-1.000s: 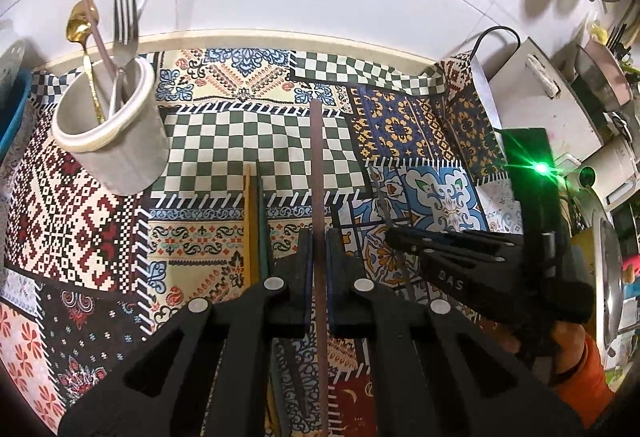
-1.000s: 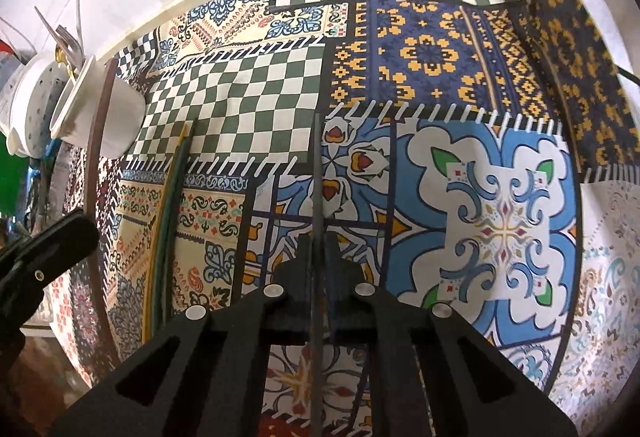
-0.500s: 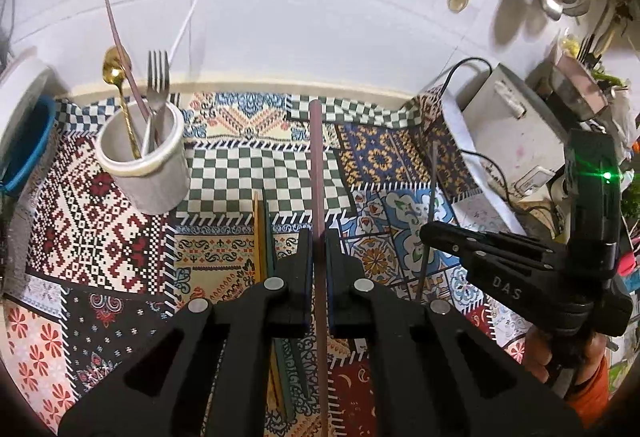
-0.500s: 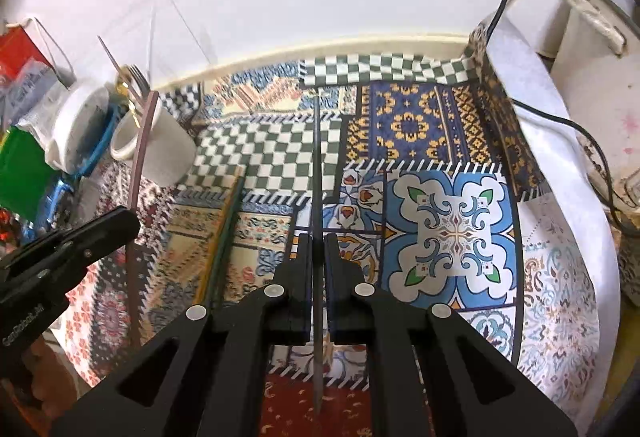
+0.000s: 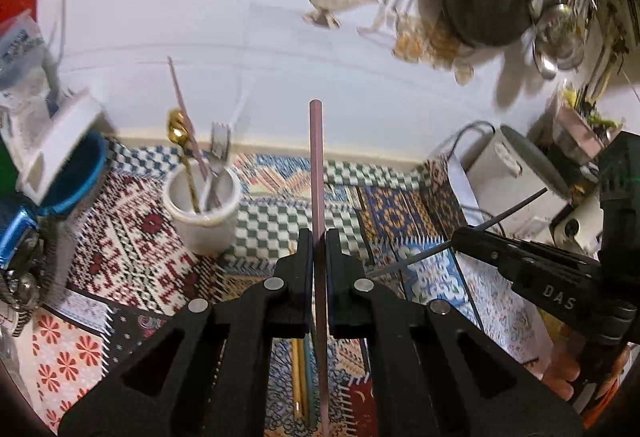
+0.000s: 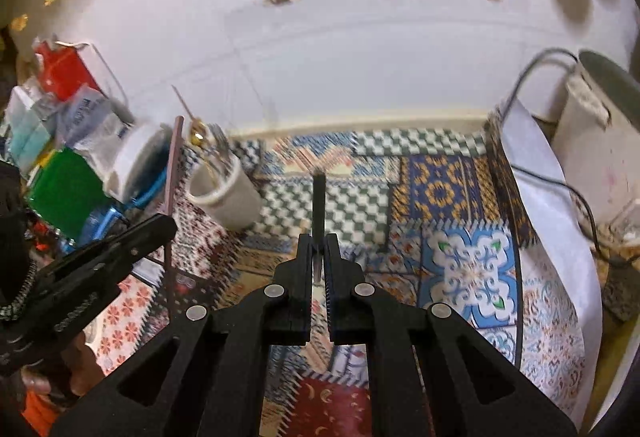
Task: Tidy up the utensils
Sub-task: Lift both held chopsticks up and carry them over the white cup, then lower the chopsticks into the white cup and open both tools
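Two grippers: left gripper [image 5: 319, 249], right gripper [image 6: 319, 251]
Chopsticks: five – one pink chopstick [image 5: 316, 173] and one dark chopstick [image 6: 319, 209] gripped, one pink [image 5: 186, 117] in the cup, one yellow [image 5: 296, 377] and one green [image 5: 307, 377] lying on the mat
One white cup [image 5: 203, 211]
One gold spoon [image 5: 179, 129]
One fork [image 5: 219, 143]
One patterned mat [image 5: 132, 261]

The cloth [image 5: 132, 249] is a patchwork: green-and-white checks at centre, red-and-white geometric motifs at left, navy with orange diamonds at right, blue-and-white florals at lower right. The cup [image 5: 202, 215] is white. In it stand a gold spoon [image 5: 178, 131], a silver fork [image 5: 219, 143] and a pink stick [image 5: 182, 105]. Both grippers [image 5: 316, 237] [image 6: 318, 241] are black. One pinches a dusty-pink stick [image 5: 316, 165], the other a dark grey one [image 6: 319, 205].
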